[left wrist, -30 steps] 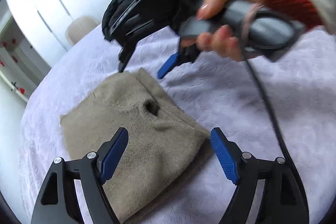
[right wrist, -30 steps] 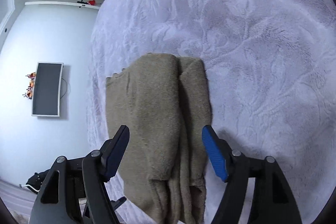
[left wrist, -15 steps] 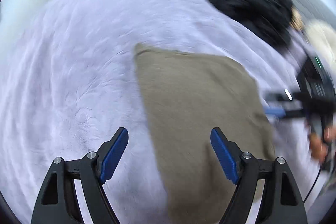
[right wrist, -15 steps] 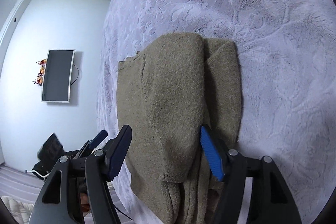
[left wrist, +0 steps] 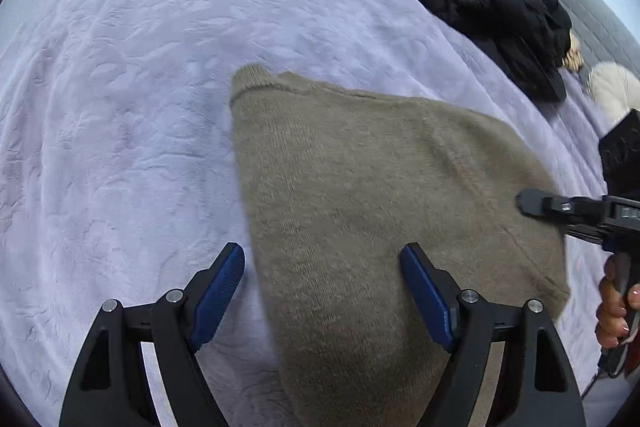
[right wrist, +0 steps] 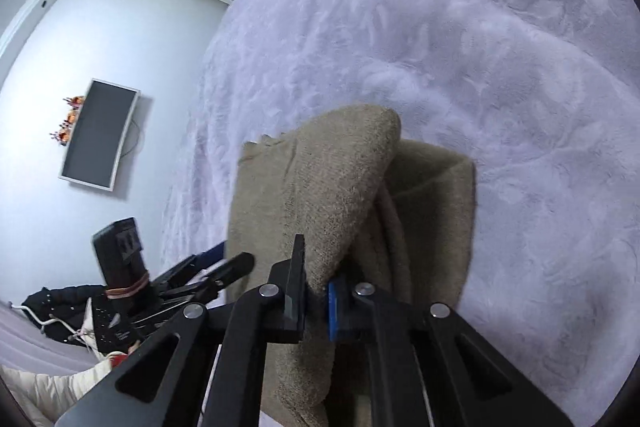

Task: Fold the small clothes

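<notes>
Folding is partly complete. The beige knit garment (left wrist: 384,211) lies on the lilac bed cover (left wrist: 140,87), already doubled into a compact panel; in the right wrist view a rolled upper layer sits over a second folded layer at its 3 o'clock side. At least one further fold appears to remain, judging by the layer now being lifted.

The right gripper (right wrist: 316,301) is pressed together, pinching the near edge of the upper layer of the garment (right wrist: 320,195); cloth is visibly trapped between the pads. Its jaws have just been closing: in the earlier frames they stood spread on either side of the fabric, which lay flat, whereas the pinched edge now rises off the layer beneath.

The left gripper (left wrist: 324,291) is spread wide and holds nothing. It hovers over the garment's near corner, one fingertip above the bed cover at 9 o'clock, the other above the knit at 3 o'clock. Compared with the earliest frame, this view has swung round: the garment, then seen edge-on below the other tool, now fills the centre, and the right tool enters from 3 o'clock.

A black jacket (left wrist: 500,7) lies on the bed at 1 o'clock, well apart from the garment.
</notes>
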Action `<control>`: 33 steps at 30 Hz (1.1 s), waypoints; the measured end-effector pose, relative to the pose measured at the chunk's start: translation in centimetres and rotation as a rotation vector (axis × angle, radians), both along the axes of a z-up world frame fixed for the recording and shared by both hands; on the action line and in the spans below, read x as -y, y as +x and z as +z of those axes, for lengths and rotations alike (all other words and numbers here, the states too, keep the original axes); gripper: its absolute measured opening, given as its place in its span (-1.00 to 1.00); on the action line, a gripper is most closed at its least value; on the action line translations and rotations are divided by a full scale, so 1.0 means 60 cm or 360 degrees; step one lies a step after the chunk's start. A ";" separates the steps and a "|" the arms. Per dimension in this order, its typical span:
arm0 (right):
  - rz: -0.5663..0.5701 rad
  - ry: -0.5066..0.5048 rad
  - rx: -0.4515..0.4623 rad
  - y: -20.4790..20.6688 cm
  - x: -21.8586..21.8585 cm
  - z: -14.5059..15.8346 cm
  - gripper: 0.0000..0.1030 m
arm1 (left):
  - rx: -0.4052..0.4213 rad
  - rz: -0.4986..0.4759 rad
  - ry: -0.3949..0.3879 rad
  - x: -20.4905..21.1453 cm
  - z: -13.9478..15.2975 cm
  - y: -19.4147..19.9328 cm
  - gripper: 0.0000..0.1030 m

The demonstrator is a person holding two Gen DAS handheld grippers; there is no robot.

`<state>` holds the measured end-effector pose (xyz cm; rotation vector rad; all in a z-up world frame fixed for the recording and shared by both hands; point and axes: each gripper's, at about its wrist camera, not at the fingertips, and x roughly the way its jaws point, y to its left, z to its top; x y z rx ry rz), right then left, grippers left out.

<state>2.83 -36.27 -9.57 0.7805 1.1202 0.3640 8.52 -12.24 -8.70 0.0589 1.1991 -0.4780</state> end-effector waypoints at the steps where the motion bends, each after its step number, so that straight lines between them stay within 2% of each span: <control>1: -0.0003 -0.0050 -0.0058 -0.002 0.004 -0.021 -0.84 | -0.0020 -0.0009 0.0017 0.003 -0.006 -0.004 0.59; 2: -0.0014 -0.0077 -0.0112 -0.004 0.007 -0.044 -0.84 | -0.0038 -0.0011 0.0018 0.004 -0.010 -0.008 0.60; 4: -0.0056 -0.0046 -0.0144 -0.010 0.015 -0.072 -0.84 | -0.0052 0.0015 0.0051 0.005 -0.020 -0.008 0.96; 5: -0.0078 -0.0032 -0.0132 -0.013 0.016 -0.077 -0.84 | -0.0036 0.0024 0.0082 0.004 -0.022 -0.008 0.99; 9: -0.0080 -0.0039 -0.0144 -0.018 0.017 -0.069 -0.79 | -0.0105 0.0026 0.0062 0.000 -0.031 0.001 0.99; 12: -0.0107 -0.0092 -0.0188 -0.036 0.028 -0.050 -0.34 | -0.0161 0.0060 0.0044 -0.005 -0.038 0.008 0.99; 13: -0.0121 -0.0097 -0.0195 -0.045 0.031 -0.042 -0.08 | -0.0170 0.0060 0.0037 -0.007 -0.039 0.008 0.99; 14: -0.0136 -0.0091 -0.0182 -0.060 0.033 -0.032 0.07 | -0.0177 0.0052 0.0030 -0.002 -0.044 0.011 0.99; 19: -0.0103 -0.0044 -0.0126 -0.116 0.006 0.008 0.08 | -0.0311 0.0081 -0.0037 -0.006 -0.064 0.023 1.00; 21: -0.0064 -0.0091 -0.0137 -0.126 -0.016 0.014 0.08 | -0.0329 0.0079 -0.0020 -0.004 -0.063 0.025 1.00; 22: -0.0020 -0.0157 -0.0156 -0.129 -0.023 0.005 0.04 | -0.0314 0.0076 0.0009 -0.001 -0.058 0.023 1.00; 24: 0.0053 -0.0299 -0.0215 -0.124 -0.047 -0.009 -0.55 | -0.0235 0.0091 0.0086 0.003 -0.040 0.014 1.00; 25: 0.0042 -0.0321 -0.0231 -0.125 -0.049 -0.012 -0.75 | -0.0165 0.0083 0.0123 0.005 -0.023 0.004 1.00; 28: -0.0073 -0.0299 -0.0205 -0.150 -0.025 -0.005 -0.82 | 0.0028 -0.0005 0.0152 0.000 0.027 -0.034 1.00; 30: -0.0090 -0.0316 -0.0224 -0.167 -0.014 -0.008 -0.83 | 0.0114 -0.0067 0.0190 -0.006 0.042 -0.062 1.00; 33: -0.0075 -0.0495 -0.0387 -0.188 -0.011 -0.055 -0.90 | 0.0078 -0.0116 0.0292 -0.020 0.017 -0.101 1.00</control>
